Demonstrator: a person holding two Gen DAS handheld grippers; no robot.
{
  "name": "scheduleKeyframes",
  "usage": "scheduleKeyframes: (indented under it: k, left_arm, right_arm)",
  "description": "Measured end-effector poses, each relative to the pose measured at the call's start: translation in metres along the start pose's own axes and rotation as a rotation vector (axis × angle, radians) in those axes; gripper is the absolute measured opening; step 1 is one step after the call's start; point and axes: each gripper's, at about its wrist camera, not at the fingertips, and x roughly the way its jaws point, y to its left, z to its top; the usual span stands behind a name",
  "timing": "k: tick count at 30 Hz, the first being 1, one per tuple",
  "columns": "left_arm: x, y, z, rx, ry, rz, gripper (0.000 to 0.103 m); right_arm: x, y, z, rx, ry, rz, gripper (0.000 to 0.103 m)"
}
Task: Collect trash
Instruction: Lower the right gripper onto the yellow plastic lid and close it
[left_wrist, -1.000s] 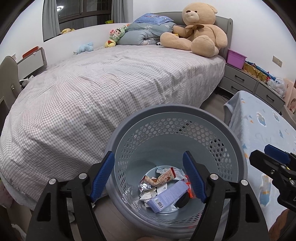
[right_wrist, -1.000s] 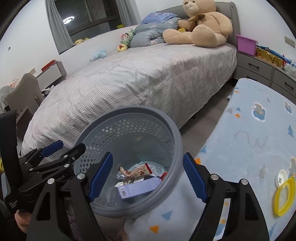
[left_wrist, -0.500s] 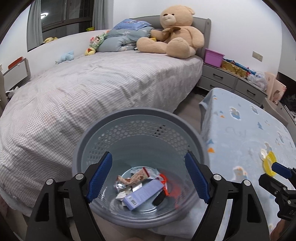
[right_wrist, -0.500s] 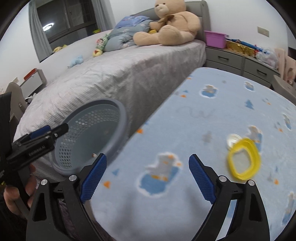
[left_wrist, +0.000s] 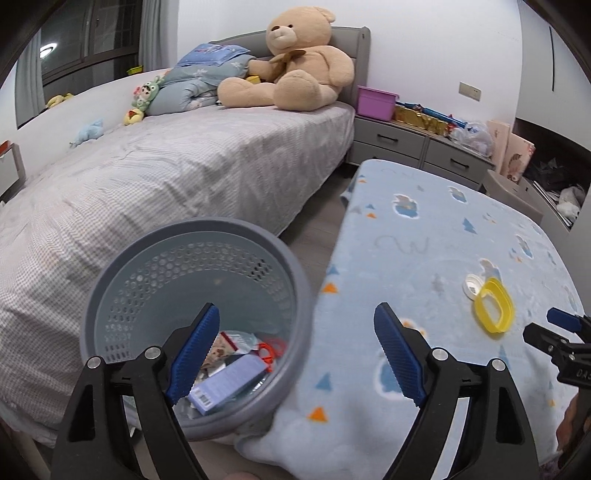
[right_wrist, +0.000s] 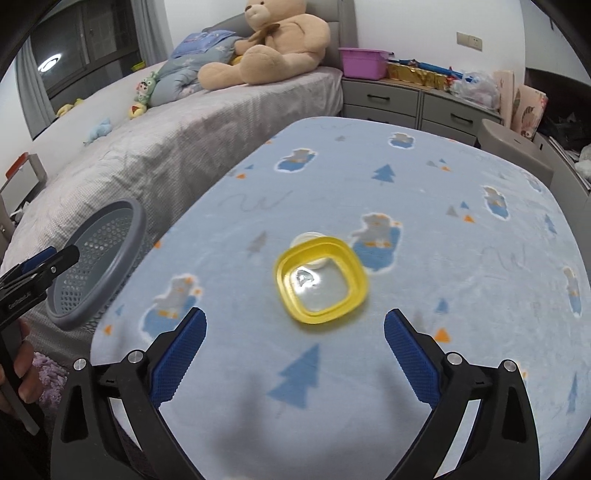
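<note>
Jaws wide on both: our right gripper (right_wrist: 293, 347) faces the yellow lid (right_wrist: 320, 280) on the desk (right_wrist: 461, 258); our left gripper (left_wrist: 293, 354) overlooks the basket (left_wrist: 122, 258).

The blanket-covered table (right_wrist: 424, 206) lies broad and bare around the yellow lid (right_wrist: 320, 282), so there is free room on its near side, left and right. A small white cap (right_wrist: 308, 240) touches the lid's far edge and blocks that side. The right gripper (right_wrist: 295, 354) hangs over the near part of the table, fingers (right_wrist: 177, 354) spread wide with nothing between them. At the table's left edge the grey basket (left_wrist: 122, 280) stands against the blanket, its mouth open upward, trash low inside. The bed (left_wrist: 166, 177) closes the narrow floor gap beyond.
</note>
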Motion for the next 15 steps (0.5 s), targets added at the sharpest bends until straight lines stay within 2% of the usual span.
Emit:
scheduleKeyframes:
  k: [7, 15]
  left_arm:
    - [0.008, -0.030, -0.001, 0.040, 0.016, -0.018, 0.082]
    - [0.029, -0.042, -0.003, 0.068, 0.059, -0.003, 0.082]
  right_arm:
    - [0.016, -0.013, 0.008, -0.046, 0.023, 0.004, 0.097]
    - [0.054, -0.014, 0.018, -0.075, 0.067, 0.029, 0.097]
